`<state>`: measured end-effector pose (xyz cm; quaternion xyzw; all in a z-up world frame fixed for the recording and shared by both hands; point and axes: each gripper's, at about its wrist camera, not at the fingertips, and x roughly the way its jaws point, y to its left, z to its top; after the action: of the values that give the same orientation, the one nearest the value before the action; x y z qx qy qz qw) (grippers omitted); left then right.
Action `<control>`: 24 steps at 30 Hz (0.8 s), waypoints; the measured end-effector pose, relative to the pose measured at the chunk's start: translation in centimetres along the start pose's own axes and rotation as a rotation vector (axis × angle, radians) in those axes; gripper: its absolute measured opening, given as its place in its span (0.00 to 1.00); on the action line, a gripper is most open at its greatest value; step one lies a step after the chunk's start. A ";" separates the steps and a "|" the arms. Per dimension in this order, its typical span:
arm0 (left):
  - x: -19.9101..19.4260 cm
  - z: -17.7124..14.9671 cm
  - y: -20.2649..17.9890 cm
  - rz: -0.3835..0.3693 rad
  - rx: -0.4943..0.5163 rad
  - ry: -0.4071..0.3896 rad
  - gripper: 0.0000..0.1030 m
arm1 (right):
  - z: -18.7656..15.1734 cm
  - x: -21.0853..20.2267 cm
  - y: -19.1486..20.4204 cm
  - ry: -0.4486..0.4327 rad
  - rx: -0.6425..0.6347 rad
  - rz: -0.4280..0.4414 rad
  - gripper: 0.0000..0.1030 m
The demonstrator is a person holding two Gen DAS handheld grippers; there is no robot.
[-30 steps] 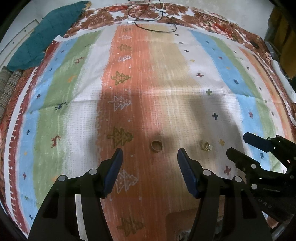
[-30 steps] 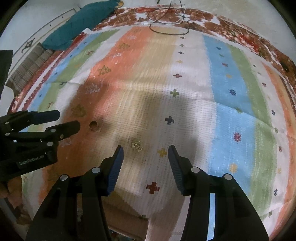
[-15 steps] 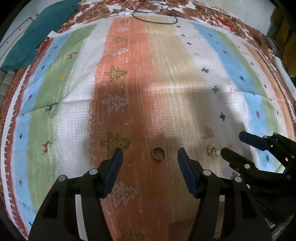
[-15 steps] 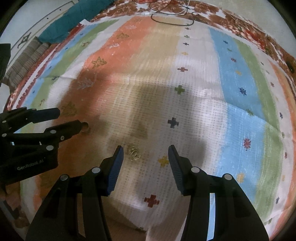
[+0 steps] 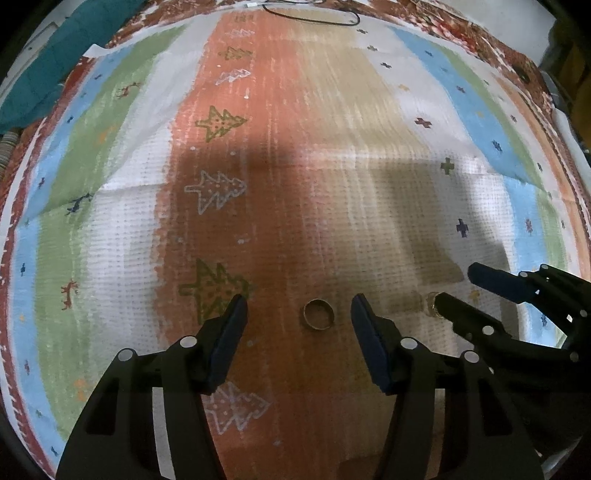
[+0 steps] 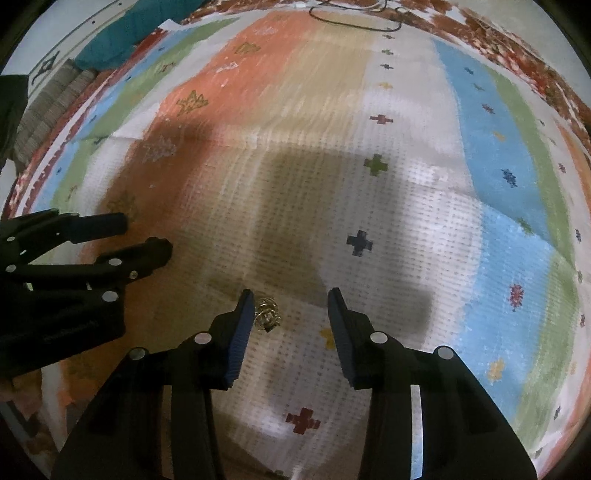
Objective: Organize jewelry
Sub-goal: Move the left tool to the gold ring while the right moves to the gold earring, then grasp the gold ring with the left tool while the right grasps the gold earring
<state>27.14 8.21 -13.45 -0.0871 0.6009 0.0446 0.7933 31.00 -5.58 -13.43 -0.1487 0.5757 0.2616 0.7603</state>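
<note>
Straddling the gold band ring (image 5: 318, 314) on the striped cloth (image 5: 332, 147), the left gripper (image 5: 297, 321) narrows, fingers apart; the right gripper (image 6: 291, 317) narrows beside the ornate ring (image 6: 266, 315), ungripped, ready for pinching.

Both cams are wrist fisheyes, aimed steeply down along their own claw fingers at the striped cloth (image 5: 332, 166), close in.

Left wrist view: left claw (image 5: 299, 314) fills the bottom, right claw (image 5: 465, 291) enters from the right edge.

Right wrist view: right claw (image 6: 291, 314) at bottom, left claw (image 6: 147, 232) enters from the left edge.

Shared: the orange and tan middle stripes, black cable (image 5: 314, 18) and teal cloth (image 6: 110, 40) at the far edge.
</note>
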 end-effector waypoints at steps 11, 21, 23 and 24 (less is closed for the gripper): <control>0.9 0.2 -0.9 0.024 0.020 0.012 0.27 | 0.3 0.7 0.3 0.031 -0.030 -0.007 0.22; 0.6 0.3 -0.5 0.014 -0.015 0.002 0.18 | 0.3 0.1 0.0 0.006 -0.004 -0.031 0.09; 0.2 0.1 -0.4 0.013 -0.013 -0.005 0.18 | 0.4 -0.4 -0.1 -0.008 0.005 -0.032 0.09; 0.0 0.0 -0.5 0.012 -0.012 -0.007 0.18 | 0.3 -0.6 -0.1 -0.014 0.006 -0.033 0.09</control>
<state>27.21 7.69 -13.45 -0.0881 0.5982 0.0531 0.7948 31.23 -5.66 -12.72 -0.1540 0.5686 0.2484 0.7689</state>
